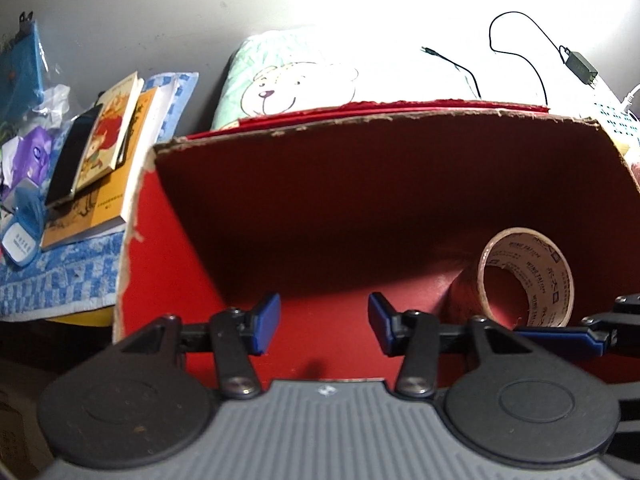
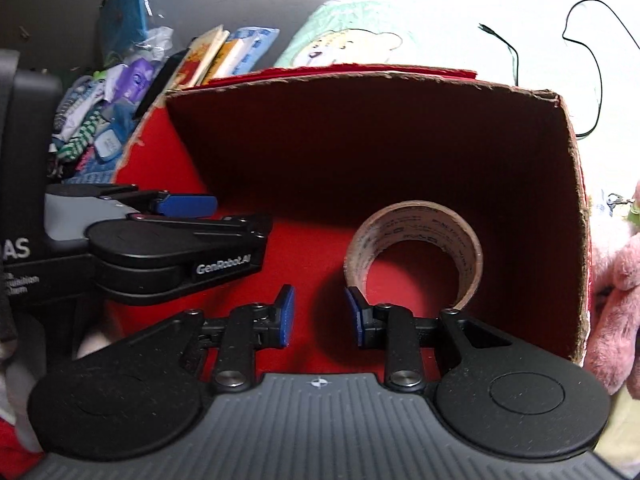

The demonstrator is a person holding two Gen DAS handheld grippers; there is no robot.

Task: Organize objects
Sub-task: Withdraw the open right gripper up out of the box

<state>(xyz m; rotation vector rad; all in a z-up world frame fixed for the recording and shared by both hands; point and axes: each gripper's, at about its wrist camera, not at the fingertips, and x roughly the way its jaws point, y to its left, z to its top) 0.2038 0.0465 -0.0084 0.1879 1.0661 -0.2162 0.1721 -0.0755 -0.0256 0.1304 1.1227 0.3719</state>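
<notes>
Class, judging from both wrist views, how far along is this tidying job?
Done: the tape roll already lies inside the red box. In hand: nothing; the left gripper and right gripper are both open and empty over the box. Left: the books and clutter beside the box remain unsorted.

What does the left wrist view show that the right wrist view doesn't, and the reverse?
Only the left wrist view: the black power adapter on its cable, upper right. Only the right wrist view: the pink plush toy beside the box, and the left gripper's black body seen side-on. Both: the red cardboard box, the brown packing tape roll inside it, the bear-print pillow.
</notes>
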